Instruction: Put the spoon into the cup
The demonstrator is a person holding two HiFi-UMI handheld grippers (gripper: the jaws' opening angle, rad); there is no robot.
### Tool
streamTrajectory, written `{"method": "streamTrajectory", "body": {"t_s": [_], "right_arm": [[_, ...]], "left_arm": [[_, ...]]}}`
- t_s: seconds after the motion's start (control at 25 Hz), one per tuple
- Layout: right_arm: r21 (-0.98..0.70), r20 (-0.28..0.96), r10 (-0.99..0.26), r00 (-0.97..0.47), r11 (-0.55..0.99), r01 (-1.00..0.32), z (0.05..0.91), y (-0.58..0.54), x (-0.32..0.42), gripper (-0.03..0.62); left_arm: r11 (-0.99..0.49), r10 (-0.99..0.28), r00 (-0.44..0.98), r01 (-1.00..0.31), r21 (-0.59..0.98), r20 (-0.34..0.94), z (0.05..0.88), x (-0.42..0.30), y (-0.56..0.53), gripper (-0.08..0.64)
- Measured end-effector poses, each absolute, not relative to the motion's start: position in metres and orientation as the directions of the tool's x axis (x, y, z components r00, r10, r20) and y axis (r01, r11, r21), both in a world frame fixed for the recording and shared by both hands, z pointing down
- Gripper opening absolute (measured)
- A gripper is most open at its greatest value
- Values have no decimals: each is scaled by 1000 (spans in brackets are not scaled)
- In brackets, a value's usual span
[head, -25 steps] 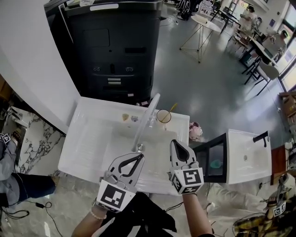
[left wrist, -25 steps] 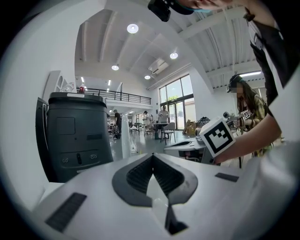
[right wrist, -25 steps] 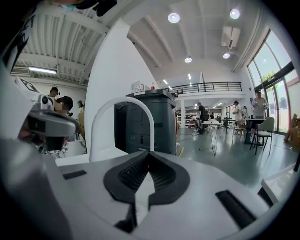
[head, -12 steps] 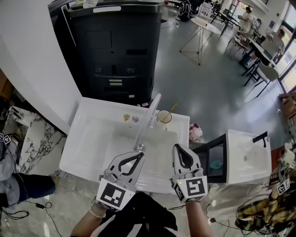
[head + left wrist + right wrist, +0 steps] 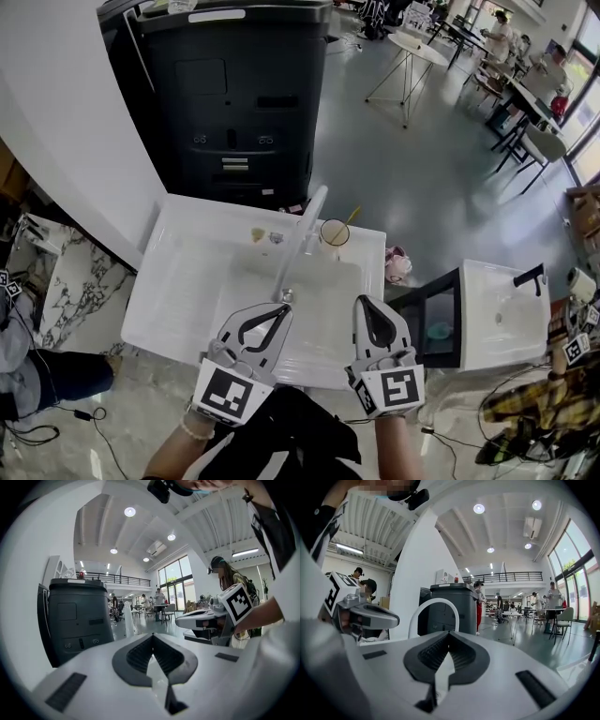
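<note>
The left gripper (image 5: 281, 317) is keeping its jaws clenched tip to tip with nothing between them, and the right gripper (image 5: 365, 302) is doing the same. Both are hovering over the near edge of the sink (image 5: 178, 291), well apart from the cup (image 5: 334, 233). The cup is standing on the sink's far rim, just right of the faucet (image 5: 298, 248). The spoon (image 5: 352, 216), judging by its thin yellow handle, is leaning inside the cup and sticking out to the upper right. The task is looking finished, with nothing left to place. Two small bits (image 5: 264, 236) are lying on the far rim left of the faucet, a black cabinet (image 5: 230, 112) is standing behind, and nothing is blocking either gripper.
</note>
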State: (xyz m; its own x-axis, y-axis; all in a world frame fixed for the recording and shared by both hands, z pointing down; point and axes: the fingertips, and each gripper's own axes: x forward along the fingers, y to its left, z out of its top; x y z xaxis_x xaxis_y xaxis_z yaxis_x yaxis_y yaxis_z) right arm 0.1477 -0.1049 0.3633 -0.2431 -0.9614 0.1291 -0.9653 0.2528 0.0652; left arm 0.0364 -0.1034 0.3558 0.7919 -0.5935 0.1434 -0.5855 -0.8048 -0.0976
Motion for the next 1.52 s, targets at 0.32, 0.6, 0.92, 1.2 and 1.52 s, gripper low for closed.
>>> {"method": "streamTrajectory", "body": {"t_s": [0.32, 0.6, 0.92, 1.2, 1.52], "right_arm": [[41, 127, -966, -227, 234, -971, 367, -104, 149, 2], [37, 128, -963, -236, 243, -969, 368, -103, 147, 2], [40, 136, -959, -249, 257, -966, 369, -104, 141, 2], [44, 138, -956, -259, 267, -963, 372, -104, 139, 2], [46, 146, -953, -264, 273, -961, 373, -102, 136, 2]], "left_arm": [[-808, -589, 795, -580, -100, 147, 358, 38, -105, -3], [-807, -590, 793, -582, -100, 148, 359, 39, -104, -3], [-805, -593, 791, -586, -96, 151, 358, 38, -104, -3], [-806, -591, 792, -584, -97, 153, 361, 38, -103, -3], [-804, -594, 789, -586, -96, 156, 360, 37, -102, -3]]}}
